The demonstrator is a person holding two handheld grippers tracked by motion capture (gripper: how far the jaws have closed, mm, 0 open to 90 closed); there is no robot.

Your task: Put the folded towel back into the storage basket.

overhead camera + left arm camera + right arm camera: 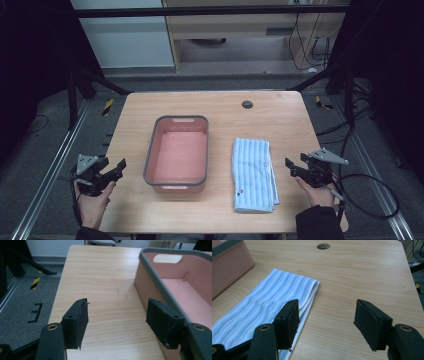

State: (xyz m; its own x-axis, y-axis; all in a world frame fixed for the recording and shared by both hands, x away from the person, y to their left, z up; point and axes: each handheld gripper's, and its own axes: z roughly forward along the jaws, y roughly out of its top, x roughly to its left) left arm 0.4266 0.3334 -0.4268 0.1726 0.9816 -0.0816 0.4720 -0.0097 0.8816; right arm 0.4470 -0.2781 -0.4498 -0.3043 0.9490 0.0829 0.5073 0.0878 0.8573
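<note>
Left hand-held gripper (119, 167) is hovering at the worktop (220, 107) edge, jaws spread wide, gripping nothing. Right hand-held gripper (291, 167) is doing likewise, jaws apart, empty. Pink tub (176, 152) is sitting mid-worktop; folded blue striped towel (252, 172) is lying just right of it.

A salmon-pink tub (176, 152) with grey rim, centre frame; right of it, a blue-and-white striped towel (252, 174); pale wood-grain table (220, 107).
</note>
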